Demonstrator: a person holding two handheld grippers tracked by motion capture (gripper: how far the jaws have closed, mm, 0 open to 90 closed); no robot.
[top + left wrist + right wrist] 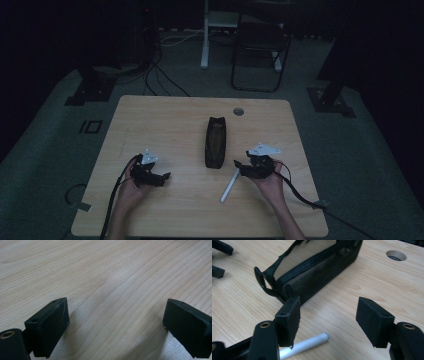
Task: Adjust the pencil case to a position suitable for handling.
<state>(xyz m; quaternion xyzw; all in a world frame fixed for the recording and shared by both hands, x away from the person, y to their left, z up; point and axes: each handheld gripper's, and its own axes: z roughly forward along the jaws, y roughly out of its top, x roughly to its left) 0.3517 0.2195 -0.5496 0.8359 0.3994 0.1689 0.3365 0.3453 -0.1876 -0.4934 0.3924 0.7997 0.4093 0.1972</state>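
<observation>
Your right hand-held gripper (328, 322) stands spread wide with nothing between its jaws, and the white pen (305, 345) lies flat on the tabletop (367, 285) just below and behind its left jaw — not in the gap. If you close from here, you will likely pinch air, or the left jaw's edge will catch the pen's barrel and roll it away across the smooth wood. The black mesh pencil case (317, 270) sits just ahead of that gripper, its zip opening gaping toward the top; push forward carelessly and the jaw could snag the loose strap at its near end and drag the case askew. Your left hand-held gripper (116, 322) is likewise released, hovering low over bare wood, well apart from the case — too far to steady it if it slides. Lower and re-centre over the pen first.
</observation>
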